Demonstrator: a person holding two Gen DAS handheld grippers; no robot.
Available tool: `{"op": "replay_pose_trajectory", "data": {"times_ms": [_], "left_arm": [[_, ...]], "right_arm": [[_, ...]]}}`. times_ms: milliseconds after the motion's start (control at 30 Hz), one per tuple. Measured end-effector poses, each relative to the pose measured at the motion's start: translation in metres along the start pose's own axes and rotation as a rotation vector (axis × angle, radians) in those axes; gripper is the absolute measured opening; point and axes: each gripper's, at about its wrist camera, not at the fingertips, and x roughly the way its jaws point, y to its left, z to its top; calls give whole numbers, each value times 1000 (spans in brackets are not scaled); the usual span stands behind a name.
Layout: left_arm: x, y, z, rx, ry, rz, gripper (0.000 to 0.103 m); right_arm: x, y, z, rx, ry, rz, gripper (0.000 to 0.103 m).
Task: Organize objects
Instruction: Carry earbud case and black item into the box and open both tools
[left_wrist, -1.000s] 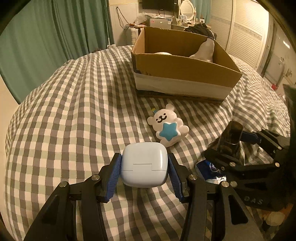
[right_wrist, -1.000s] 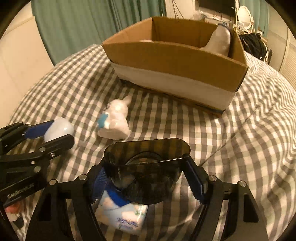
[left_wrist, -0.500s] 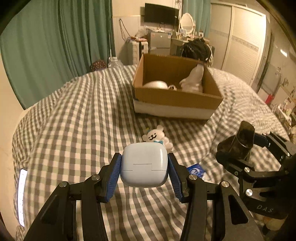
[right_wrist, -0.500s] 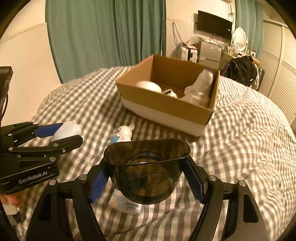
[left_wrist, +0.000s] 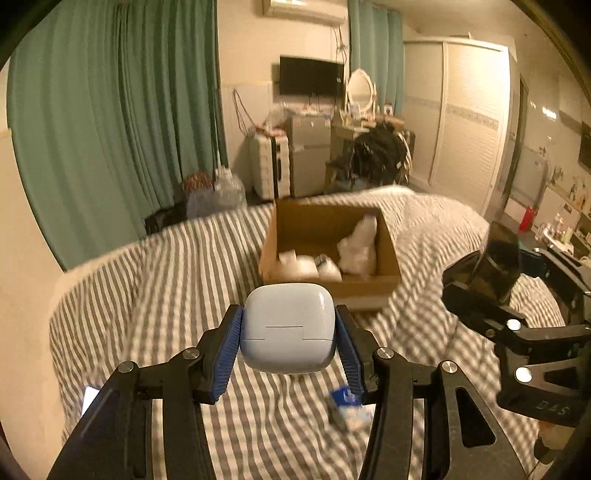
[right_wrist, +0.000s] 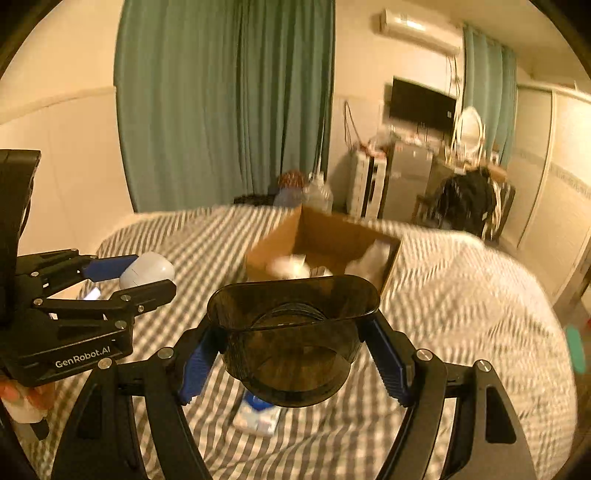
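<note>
Two hand-held grippers above a bed covered in a grey-and-white checked blanket (left_wrist: 192, 266). The left gripper (left_wrist: 288, 338) has its blue-padded fingers (left_wrist: 227, 354) pressed against both sides of a pale blue earbud case (left_wrist: 288, 328), which is held clear of the blanket with its lid seam facing the camera; in the right wrist view the same gripper (right_wrist: 144, 275) appears at the left with the case (right_wrist: 147, 275) between its fingers. The right gripper (right_wrist: 293, 345) is closed on a dark, translucent cup (right_wrist: 291, 332), its pads bearing on the cup's two side walls and the cup's wide mouth turned toward the camera; in the left wrist view this gripper (left_wrist: 498, 273) and cup (left_wrist: 498, 266) appear at the right edge. Beyond both grippers an open cardboard box (left_wrist: 384, 284) sits on the blanket, holding several white items too blurred to identify. Below the grippers, a blue-and-white packet (right_wrist: 258, 417) lies flat on the blanket, also blurred. Green curtains (right_wrist: 221, 103) hang behind the bed, and a wall-mounted screen (left_wrist: 311, 80) is visible above cluttered furniture at the far wall.
</note>
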Motion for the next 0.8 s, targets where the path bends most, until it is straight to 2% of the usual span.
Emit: {"op": "replay_pose_trajectory", "data": {"times_ms": [200, 333, 567, 800], "left_arm": [[17, 4, 51, -15, -55, -4, 51], [52, 4, 80, -17, -67, 2, 51], [131, 6, 109, -27, -25, 23, 51], [202, 8, 125, -36, -19, -3, 51]], "right_arm": [[-6, -10, 46, -8, -80, -5, 75], [11, -19, 72, -7, -111, -12, 75], [69, -41, 108, 34, -130, -16, 75], [145, -69, 123, 95, -88, -10, 75]]}}
